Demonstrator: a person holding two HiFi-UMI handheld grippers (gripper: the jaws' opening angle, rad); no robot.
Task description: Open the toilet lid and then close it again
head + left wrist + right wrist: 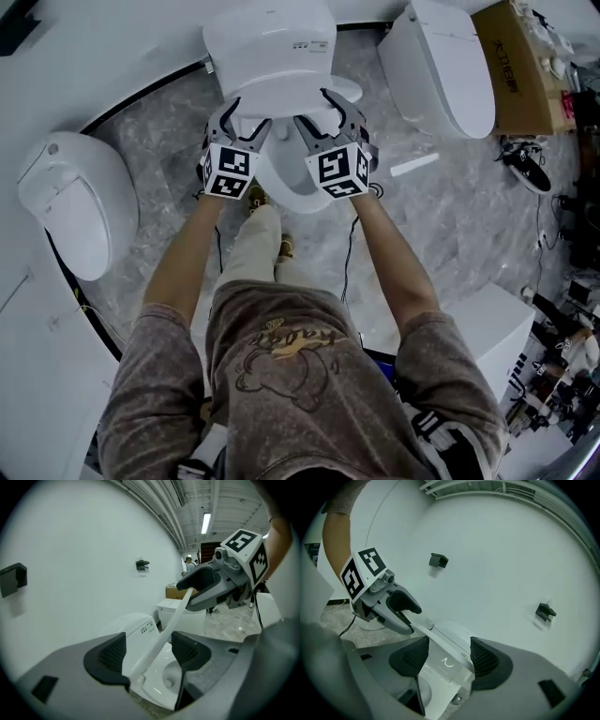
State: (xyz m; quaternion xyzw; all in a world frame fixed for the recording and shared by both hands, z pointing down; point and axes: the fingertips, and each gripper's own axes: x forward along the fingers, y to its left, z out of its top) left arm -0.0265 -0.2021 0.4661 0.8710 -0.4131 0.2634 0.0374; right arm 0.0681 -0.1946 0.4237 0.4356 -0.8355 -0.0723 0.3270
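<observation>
A white toilet (272, 42) stands against the curved wall in front of me. Its lid (281, 94) is lifted off the seat (281, 187) and tilted. The lid's thin front edge (159, 644) runs between the jaws of both grippers. My left gripper (248, 117) is open at the lid's left side, with space between its pads and the edge. My right gripper (314, 111) is open at the lid's right side, with the lid (440, 663) between its jaws. Each gripper shows in the other's view: the right gripper (187, 595) and the left gripper (412, 619).
Another toilet (75, 202) stands at the left and a third (441, 66) at the upper right. A cardboard box (520, 66) and shoes (525, 164) lie at the right, and a white cabinet (487, 328) lower right. Black brackets (438, 559) hang on the wall.
</observation>
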